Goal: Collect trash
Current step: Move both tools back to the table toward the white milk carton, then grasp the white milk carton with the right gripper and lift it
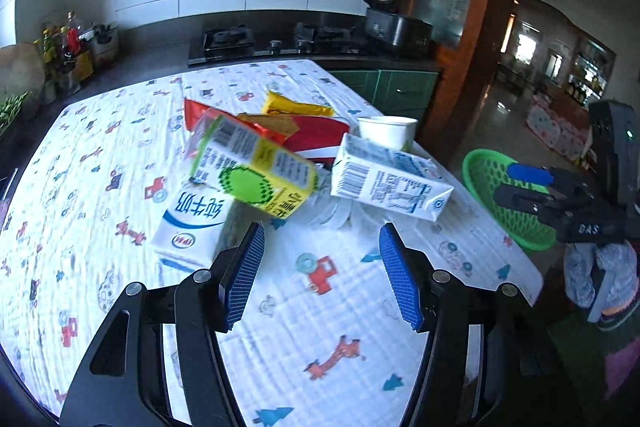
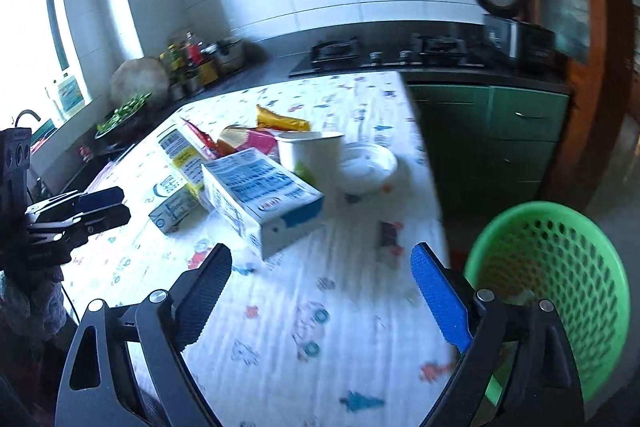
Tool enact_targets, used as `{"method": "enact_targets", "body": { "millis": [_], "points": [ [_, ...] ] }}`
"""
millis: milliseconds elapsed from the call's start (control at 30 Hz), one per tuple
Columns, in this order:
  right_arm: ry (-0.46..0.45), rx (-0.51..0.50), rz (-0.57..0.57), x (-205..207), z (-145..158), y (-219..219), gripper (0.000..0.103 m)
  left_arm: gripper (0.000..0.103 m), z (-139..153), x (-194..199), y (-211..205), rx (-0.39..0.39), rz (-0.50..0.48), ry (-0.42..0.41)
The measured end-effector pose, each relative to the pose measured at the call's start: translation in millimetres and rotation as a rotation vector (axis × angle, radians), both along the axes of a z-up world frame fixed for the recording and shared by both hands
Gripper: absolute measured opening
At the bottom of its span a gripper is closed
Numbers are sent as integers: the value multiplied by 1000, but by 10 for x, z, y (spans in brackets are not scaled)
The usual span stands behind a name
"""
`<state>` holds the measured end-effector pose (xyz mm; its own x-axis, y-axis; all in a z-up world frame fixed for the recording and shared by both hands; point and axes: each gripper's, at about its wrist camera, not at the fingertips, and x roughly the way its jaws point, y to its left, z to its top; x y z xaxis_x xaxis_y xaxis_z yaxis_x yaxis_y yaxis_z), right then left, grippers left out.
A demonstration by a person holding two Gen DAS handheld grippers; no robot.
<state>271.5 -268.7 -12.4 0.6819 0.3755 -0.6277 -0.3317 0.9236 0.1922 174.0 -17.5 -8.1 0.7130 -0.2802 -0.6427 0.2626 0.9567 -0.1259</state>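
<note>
Left gripper (image 1: 322, 275): hanging over the patterned tablecloth (image 1: 100, 187), jaws apart, nothing sitting between them.
Cartons: a yellow-green carton (image 1: 256, 171) leaning on a white milk carton (image 1: 192, 231); a blue-white carton (image 1: 390, 183) lying beside them.
Behind: red wrapper (image 1: 316, 135), yellow packet (image 1: 296, 105) and paper cup (image 1: 387, 131) sitting.
Right gripper (image 1: 520, 187): reaching in over the green basket (image 1: 480, 171).

1. Ahead of my left gripper (image 1: 322, 275), whose ridged blue rubbery pads (image 1: 248, 267) sit on matt black plastic arms, printed cartons (image 1: 256, 167) show glossy coated card.
2. Beneath my jaws, the tablecloth (image 1: 340, 327) is soft, crinkled cotton-like cloth.
3. Right of my right gripper (image 2: 320, 295), a green basket (image 2: 560, 267) of perforated, shiny plastic.
4. Beyond the cartons, a paper cup (image 2: 310, 151), matt white.
</note>
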Motion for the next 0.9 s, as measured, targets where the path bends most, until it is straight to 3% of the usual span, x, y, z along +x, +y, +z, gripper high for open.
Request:
{"method": "enact_targets", "body": {
  "millis": [167, 467, 833, 900],
  "points": [
    [33, -13, 122, 334, -90, 286, 91, 60, -69, -20, 148, 5, 8, 2],
    [83, -23, 226, 821, -306, 480, 93, 60, -186, 88, 204, 4, -6, 21],
    [101, 9, 300, 901, -351, 595, 93, 60, -291, 177, 156, 1, -17, 48],
    [95, 5, 306, 867, -342, 616, 88, 60, -301, 179, 147, -2, -17, 51]
  ]
}}
